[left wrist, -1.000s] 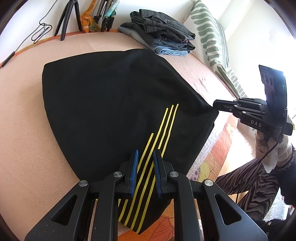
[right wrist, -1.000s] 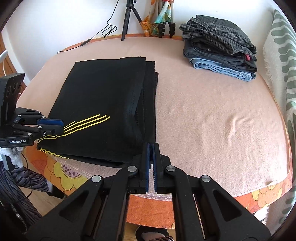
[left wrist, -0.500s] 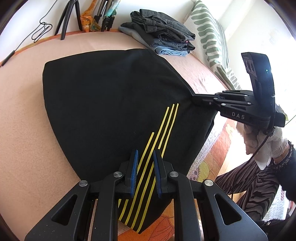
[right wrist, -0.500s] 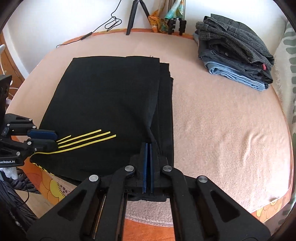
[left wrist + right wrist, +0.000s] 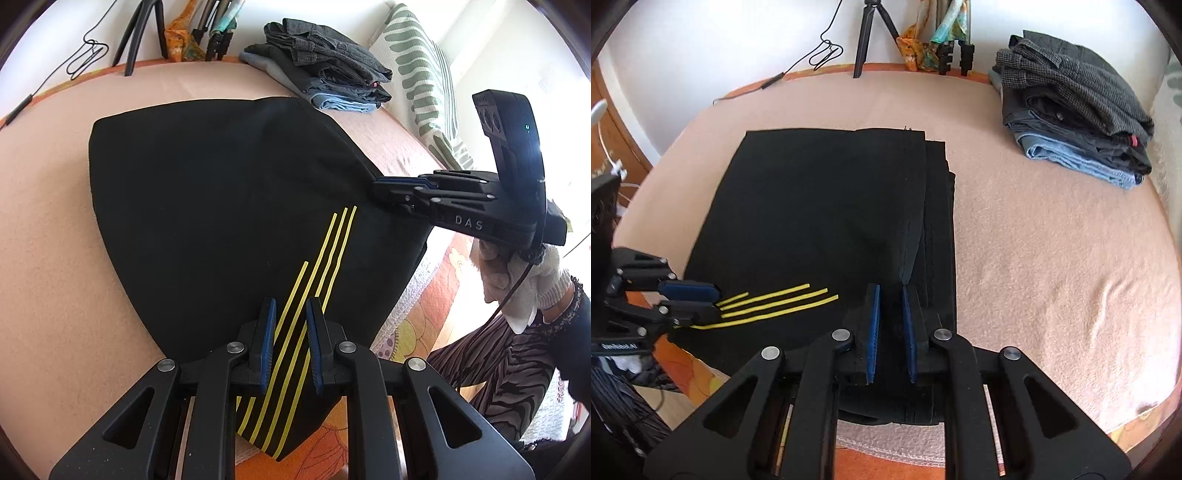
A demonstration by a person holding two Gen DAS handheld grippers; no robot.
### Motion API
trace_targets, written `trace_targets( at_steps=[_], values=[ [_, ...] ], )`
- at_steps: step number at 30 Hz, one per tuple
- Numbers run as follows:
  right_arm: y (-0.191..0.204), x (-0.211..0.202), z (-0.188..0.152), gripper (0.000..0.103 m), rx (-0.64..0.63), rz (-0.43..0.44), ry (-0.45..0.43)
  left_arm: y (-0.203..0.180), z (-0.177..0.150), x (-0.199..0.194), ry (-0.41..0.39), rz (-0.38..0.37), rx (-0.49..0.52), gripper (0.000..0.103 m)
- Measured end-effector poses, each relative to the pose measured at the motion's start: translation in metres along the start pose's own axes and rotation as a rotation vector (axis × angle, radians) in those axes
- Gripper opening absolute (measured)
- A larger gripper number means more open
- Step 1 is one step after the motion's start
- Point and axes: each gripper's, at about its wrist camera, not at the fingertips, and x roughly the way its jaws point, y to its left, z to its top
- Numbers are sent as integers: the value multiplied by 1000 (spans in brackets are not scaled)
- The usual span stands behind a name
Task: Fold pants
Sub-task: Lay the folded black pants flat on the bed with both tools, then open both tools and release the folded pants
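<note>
Black pants [image 5: 221,192] with yellow stripes [image 5: 317,273] lie folded flat on a peach bed cover [image 5: 44,258]; they also show in the right wrist view [image 5: 820,214]. My left gripper [image 5: 290,314] is open over the striped near corner, its jaws either side of the stripes. It shows at the left of the right wrist view [image 5: 701,299]. My right gripper [image 5: 889,295] is open over the pants' near right edge, where the folded layers stack. In the left wrist view it [image 5: 380,184] reaches in from the right.
A stack of folded pants [image 5: 1075,110] sits at the far right of the bed. A striped pillow [image 5: 424,85] lies beyond it. Tripod legs [image 5: 866,37] and a cable [image 5: 827,51] stand along the far wall. The bed's front edge [image 5: 894,454] is just below the grippers.
My right gripper has moved left onto the pants' near right edge and opened from shut. The left gripper has stayed in place, open.
</note>
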Motion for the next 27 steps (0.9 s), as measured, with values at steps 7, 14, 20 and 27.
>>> trace_targets(
  at_steps=[7, 14, 20, 27],
  values=[
    [22, -16, -1, 6, -139, -272, -86, 0, 0, 0, 2, -1, -1, 15],
    [-12, -15, 5, 20, 48, -45, -67, 16, 6, -10, -31, 20, -55, 15],
    [-12, 3, 3, 43, 39, -34, -32, 49, 13, -34, -99, 46, -161, 22],
    [-40, 10, 11, 58, 105, 16, -3, 93, 34, -30, -127, 16, -332, 30]
  ],
)
